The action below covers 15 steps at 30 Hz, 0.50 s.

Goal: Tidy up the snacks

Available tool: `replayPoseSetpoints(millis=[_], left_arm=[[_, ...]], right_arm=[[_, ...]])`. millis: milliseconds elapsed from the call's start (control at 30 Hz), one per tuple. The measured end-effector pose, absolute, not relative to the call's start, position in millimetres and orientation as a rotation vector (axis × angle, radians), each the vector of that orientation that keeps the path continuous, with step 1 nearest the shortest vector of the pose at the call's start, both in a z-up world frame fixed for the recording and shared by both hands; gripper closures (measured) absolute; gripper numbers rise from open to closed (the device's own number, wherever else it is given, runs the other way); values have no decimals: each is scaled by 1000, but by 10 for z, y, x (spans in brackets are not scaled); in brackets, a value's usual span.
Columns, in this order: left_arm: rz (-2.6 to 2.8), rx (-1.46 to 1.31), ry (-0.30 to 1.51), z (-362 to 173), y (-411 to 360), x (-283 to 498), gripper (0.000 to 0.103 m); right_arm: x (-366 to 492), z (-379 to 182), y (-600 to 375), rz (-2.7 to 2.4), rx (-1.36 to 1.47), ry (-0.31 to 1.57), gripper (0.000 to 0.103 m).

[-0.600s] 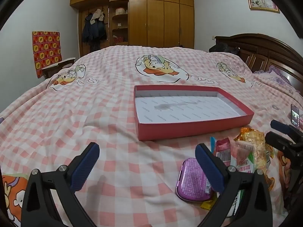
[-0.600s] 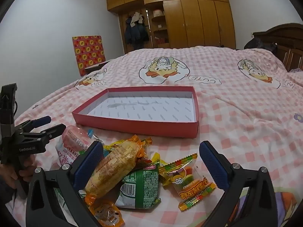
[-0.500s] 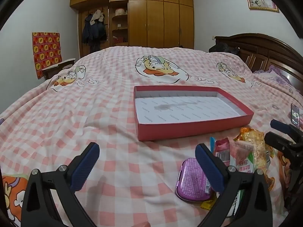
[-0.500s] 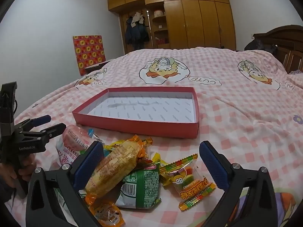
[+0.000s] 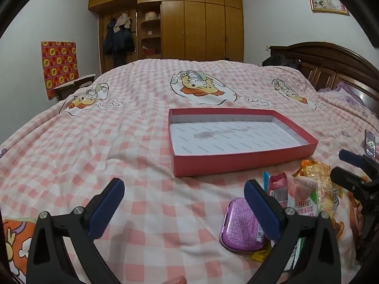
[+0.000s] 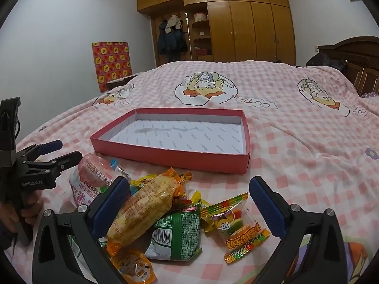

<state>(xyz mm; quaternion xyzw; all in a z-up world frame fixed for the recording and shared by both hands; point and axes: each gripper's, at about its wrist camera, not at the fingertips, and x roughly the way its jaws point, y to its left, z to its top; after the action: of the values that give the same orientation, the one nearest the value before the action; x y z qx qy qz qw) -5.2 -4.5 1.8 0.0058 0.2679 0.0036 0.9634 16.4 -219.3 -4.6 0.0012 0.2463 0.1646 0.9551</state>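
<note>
Left gripper (image 5: pixel 183 195) wide open, empty, over bare bedspread (image 5: pixel 94 146); purple tin (image 5: pixel 239 224) just beside right finger. Right gripper (image 6: pixel 189 194) equally wide, empty, straddling snack pile (image 6: pixel 165 215): corn pack (image 6: pixel 146 206), green pack (image 6: pixel 180 232), gummy bag (image 6: pixel 239 227). Red box (image 6: pixel 180 142) lying ahead, unobstructed. Tin seen only from left wrist; gummies only from right.

Your bed (image 6: pixel 296 142) wears a pink checked cover with cartoon duck prints. On it you have a shallow red box (image 6: pixel 170 158) with a white printed lining, nothing inside. Just beside its near wall lies a heap of snack packets (image 6: pixel 165 213), a purple tin (image 5: pixel 239 227) at its edge.
</note>
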Motion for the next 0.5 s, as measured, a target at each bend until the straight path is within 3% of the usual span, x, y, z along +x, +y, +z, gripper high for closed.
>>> replayPoseSetpoints(millis=[500], left_arm=[[5,17,545,9,-10,-76,0]], right_arm=[[182,-55,-2155,342,-29,511,0]])
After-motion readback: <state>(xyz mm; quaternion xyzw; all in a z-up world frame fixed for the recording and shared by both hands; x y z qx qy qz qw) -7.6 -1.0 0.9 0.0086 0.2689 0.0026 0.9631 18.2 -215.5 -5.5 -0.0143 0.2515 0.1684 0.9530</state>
